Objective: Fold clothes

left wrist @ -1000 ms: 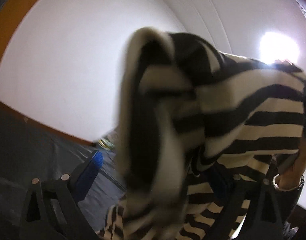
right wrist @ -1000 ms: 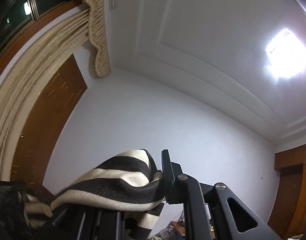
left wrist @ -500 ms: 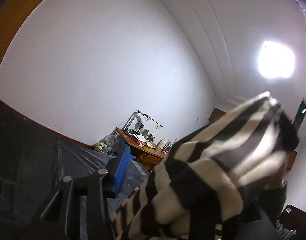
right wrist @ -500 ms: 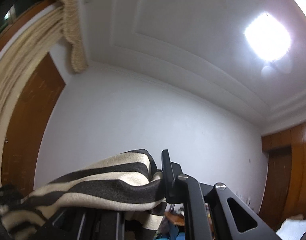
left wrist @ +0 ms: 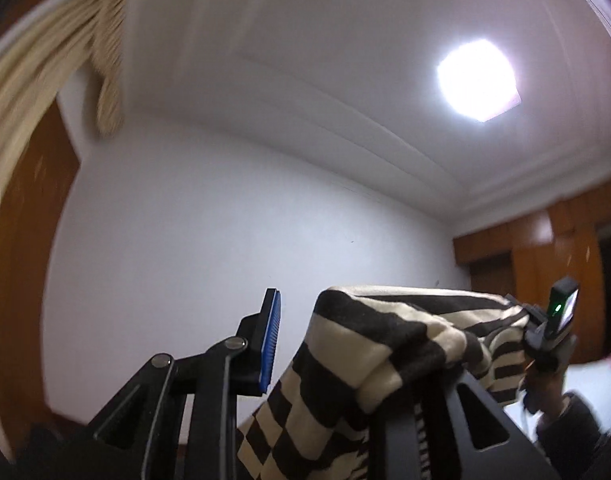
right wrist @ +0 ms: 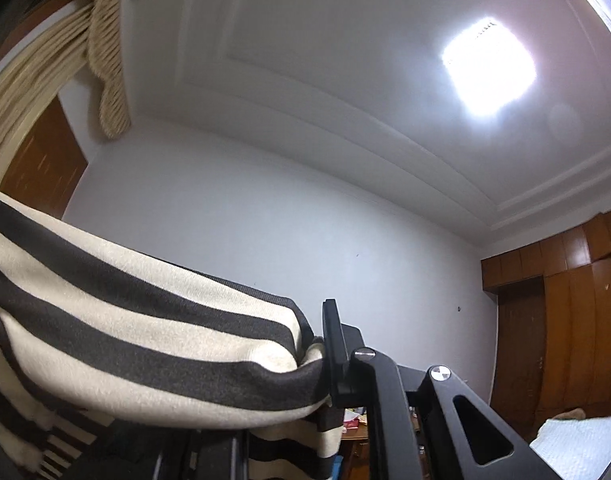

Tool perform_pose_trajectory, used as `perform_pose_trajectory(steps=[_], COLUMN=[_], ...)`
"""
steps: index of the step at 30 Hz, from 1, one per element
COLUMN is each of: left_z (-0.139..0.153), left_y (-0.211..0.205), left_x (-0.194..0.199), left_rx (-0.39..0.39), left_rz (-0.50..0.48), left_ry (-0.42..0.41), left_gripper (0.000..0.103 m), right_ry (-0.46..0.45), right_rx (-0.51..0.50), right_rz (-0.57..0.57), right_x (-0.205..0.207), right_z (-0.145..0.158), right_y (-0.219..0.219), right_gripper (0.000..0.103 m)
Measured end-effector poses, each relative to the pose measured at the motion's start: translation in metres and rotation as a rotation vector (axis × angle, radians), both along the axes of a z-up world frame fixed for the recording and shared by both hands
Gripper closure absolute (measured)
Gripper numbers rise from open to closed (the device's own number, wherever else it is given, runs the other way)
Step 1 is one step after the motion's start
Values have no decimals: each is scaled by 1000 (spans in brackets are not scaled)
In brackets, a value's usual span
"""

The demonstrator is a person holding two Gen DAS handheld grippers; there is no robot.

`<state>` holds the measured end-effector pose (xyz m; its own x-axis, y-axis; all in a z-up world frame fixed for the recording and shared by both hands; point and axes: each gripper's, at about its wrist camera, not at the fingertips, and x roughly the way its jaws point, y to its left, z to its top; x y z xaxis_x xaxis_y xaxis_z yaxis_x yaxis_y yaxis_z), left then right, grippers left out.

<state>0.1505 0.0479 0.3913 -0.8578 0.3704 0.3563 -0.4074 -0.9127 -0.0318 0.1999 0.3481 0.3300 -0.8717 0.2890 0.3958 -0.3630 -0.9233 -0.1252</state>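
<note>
A black-and-cream striped garment (left wrist: 385, 360) is held up in the air between both grippers. In the left wrist view it drapes over the right finger of my left gripper (left wrist: 357, 344) and hides it. The jaws are closing with cloth between them, and a strip of wall still shows between the blue pad (left wrist: 270, 344) and the fabric. My right gripper (right wrist: 281, 344) is shut on a thick fold of the striped garment (right wrist: 145, 340), which runs taut to the left. That gripper (left wrist: 561, 320) also shows far right in the left wrist view, held by a hand (left wrist: 545, 396).
Both cameras point up at a white wall and ceiling with a bright ceiling light (right wrist: 489, 68). A beige curtain (right wrist: 105, 52) hangs top left and a wooden wardrobe (right wrist: 565, 320) stands on the right. A white bed cover (right wrist: 577, 440) lies lower right.
The left view swung up from the dark sheet to the ceiling. Its jaws came closer together around the cloth. The right view turned rightward, and the garment now stretches out longer to its left.
</note>
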Motion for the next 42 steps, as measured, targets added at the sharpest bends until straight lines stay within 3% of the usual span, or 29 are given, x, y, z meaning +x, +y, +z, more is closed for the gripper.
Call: perform_pose_trajectory(steps=[4,9,13,17,20,24,28,33,35,38,42], left_z=[0,-38,-60,-74,-79,-113,-161,-224,-244,-297,-347], left_y=[4,-1,-45,-68,-83,-82,-79,-70,-62,-47,-65], left_x=[20,63,122,136,110,46,-34,-128,-160,-188,-249], left_rx=[-15,-3,3,-28,-63,-132,-179,-237,-256,-272,-304], left_rz=[26,75,101,152,159,173,155,159,167,161,159], left_ry=[17,47,89,119,21,-227,-466,-709,-786,-897,-1024], left_gripper=[76,73,58,51,51,51,51,51,51,51,51], right_ry=[115,153,216,215,102,-137,-429,-694,-789,-901,-1062], right_rx=[21,113,184,197,214,227,211,123,99,124,78], right_rz=[-12,1,-23,-24,-22,-9,17,71,92,81,127], right_x=[33,73,109,117,91,15,-97,-204,-236,-265,-318], right_z=[-10,-28,-41,-35,-34,-60,-117,-185,-214,-262,-300], right_y=[-3,-19,-35,-34,-39,-44,-39,-27,-25,-18,-21], right_gripper=[88,88,88,88,88,88,88,88,88,88,88])
